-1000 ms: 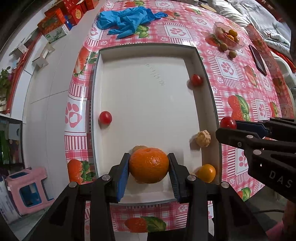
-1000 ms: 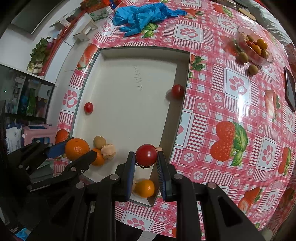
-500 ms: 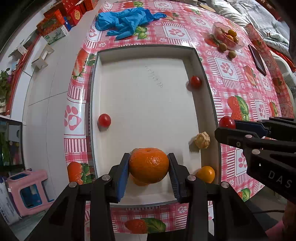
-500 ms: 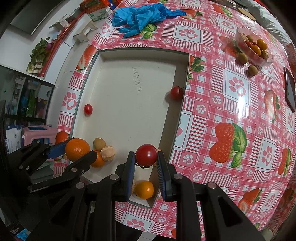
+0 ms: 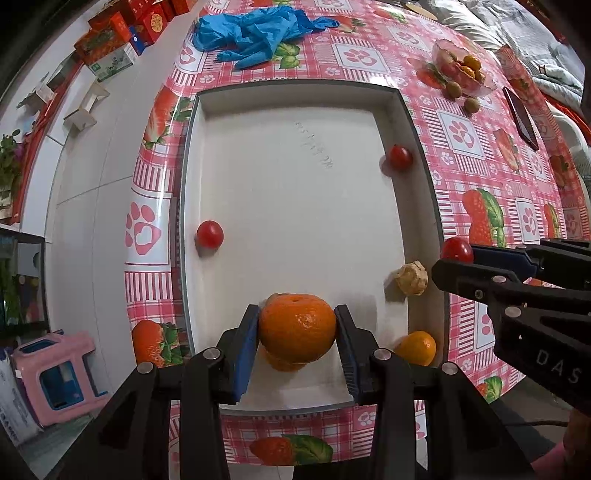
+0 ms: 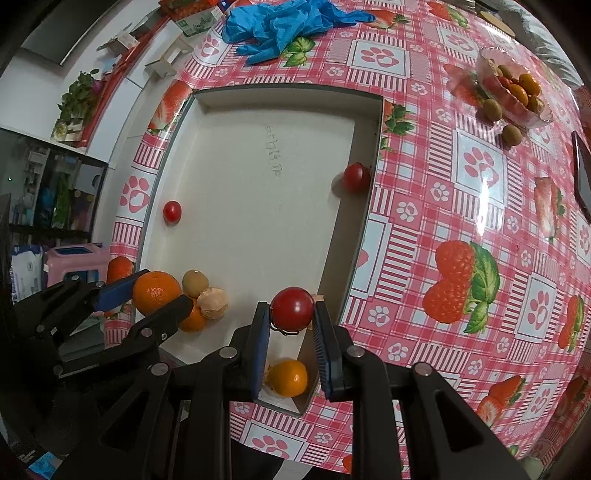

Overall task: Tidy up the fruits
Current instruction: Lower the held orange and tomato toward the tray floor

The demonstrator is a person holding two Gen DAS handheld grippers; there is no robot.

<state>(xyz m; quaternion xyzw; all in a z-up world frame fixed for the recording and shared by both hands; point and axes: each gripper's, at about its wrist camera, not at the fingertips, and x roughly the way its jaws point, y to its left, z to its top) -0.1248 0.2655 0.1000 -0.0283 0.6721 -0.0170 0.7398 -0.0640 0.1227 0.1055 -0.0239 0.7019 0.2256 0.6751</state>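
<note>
Holding status: both grippers are carrying fruit above the white tray (image 5: 421, 206).
Left gripper (image 5: 297, 334): its jaws are clamping an orange mandarin (image 5: 297, 326) between the blue pads, over the tray's near end.
Right gripper (image 6: 291, 321): its jaws are gripping a red tomato (image 6: 291, 308), which is sitting over the tray's near right corner, beside the right wall.
Under the left gripper: a second orange fruit (image 6: 192, 319) is lying on the tray floor, with a brown kiwi-like fruit (image 6: 195, 283) and a pale peeled fruit (image 6: 212, 302) touching it.
Near right corner: a small orange (image 6: 288, 377) is resting on the tray floor below the right gripper.
Right wall, near part: a pale knobbly piece (image 5: 412, 277) is lying against it in the left wrist view; its kind cannot be told.
Right wall, far part: a tomato (image 5: 400, 157) is sitting against it.
Left wall: a smaller tomato (image 5: 209, 234) is sitting just beside it, about midway along.
Bench: a pink checked cloth with strawberry and paw prints (image 6: 461, 229) is covering it, and the tray is lying on this cloth.
Far bench items: blue gloves (image 6: 284, 24) are lying beyond the tray; a clear bowl of small fruits (image 6: 517, 92) is standing far right, with two brown fruits (image 6: 511, 134) just beside it.
</note>
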